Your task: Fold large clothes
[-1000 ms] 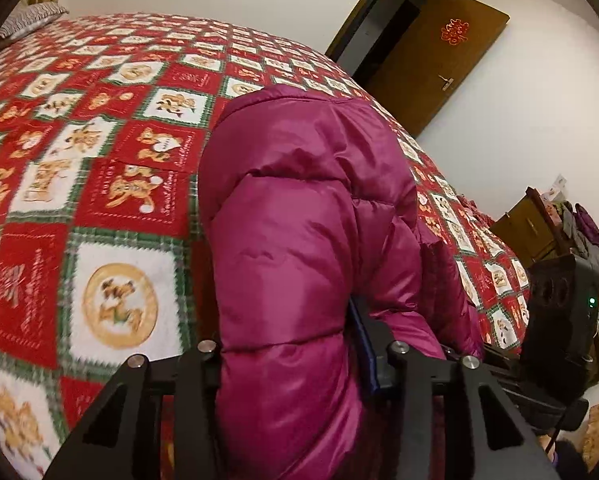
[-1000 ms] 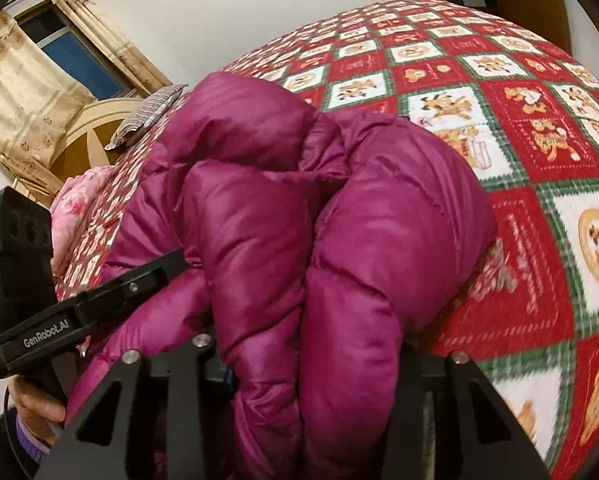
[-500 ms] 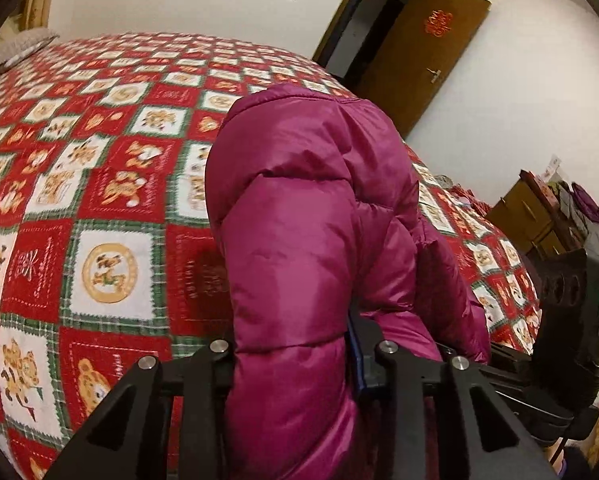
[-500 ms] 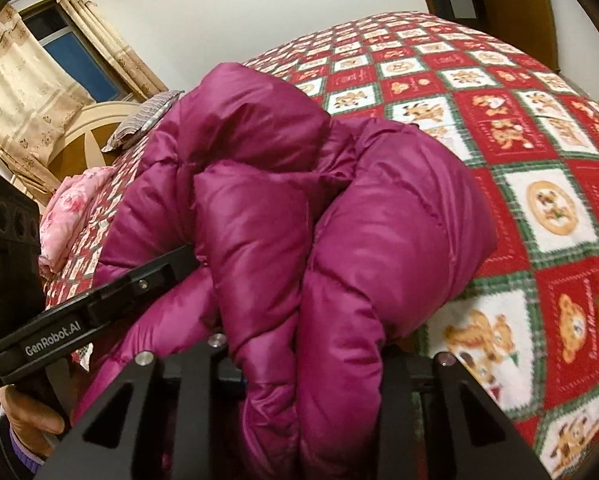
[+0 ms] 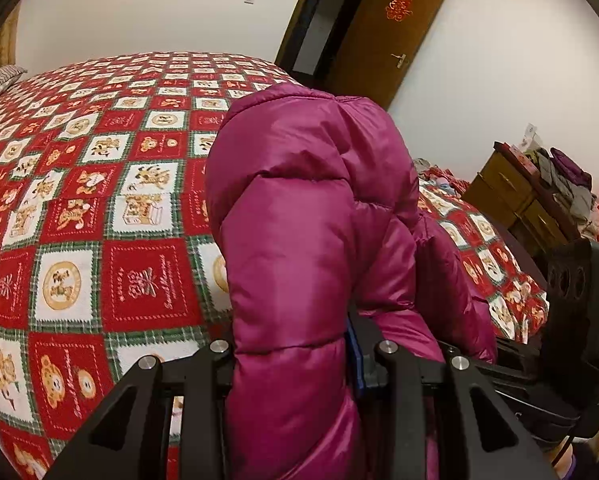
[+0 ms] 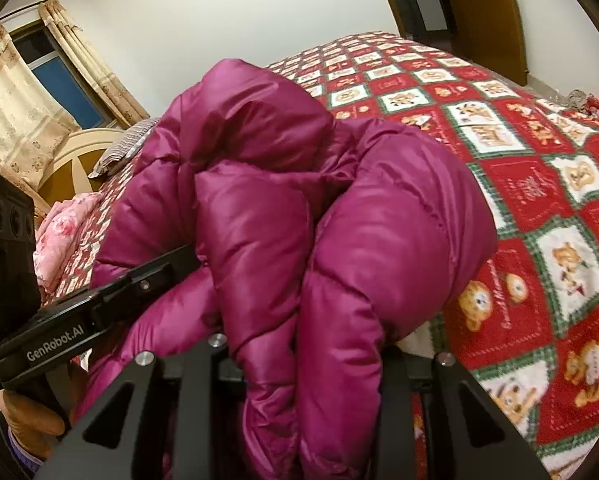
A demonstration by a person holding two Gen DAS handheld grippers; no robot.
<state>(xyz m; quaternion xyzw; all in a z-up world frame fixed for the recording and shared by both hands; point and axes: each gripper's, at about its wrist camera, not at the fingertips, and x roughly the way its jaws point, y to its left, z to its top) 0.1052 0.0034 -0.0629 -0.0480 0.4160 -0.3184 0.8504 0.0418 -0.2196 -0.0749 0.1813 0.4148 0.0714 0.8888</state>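
A bulky magenta puffer jacket (image 5: 307, 220) is bunched up and held above the red patchwork quilt (image 5: 99, 200) of a bed. My left gripper (image 5: 299, 360) is shut on a thick fold of it, which fills the gap between the jaws. In the right wrist view the jacket (image 6: 279, 200) is a rounded bundle, and my right gripper (image 6: 311, 360) is shut on another fold. The left gripper's finger (image 6: 147, 280) reaches into the bundle from the left, with a hand (image 6: 31, 420) under it. The right gripper's housing (image 5: 579, 312) shows at the far right.
The quilt (image 6: 559, 200) covers the whole bed. A striped pillow (image 6: 123, 148), pink bedding (image 6: 59, 232) and a headboard (image 6: 71, 160) are at the head end. A brown door (image 5: 383, 32) stands open behind. A wooden dresser (image 5: 531, 200) piled with clothes stands beside the bed.
Both grippers have risen and travelled over the bed with the jacket held between them. More of the quilt and the door now shows. Both pairs of jaws have squeezed in slightly.
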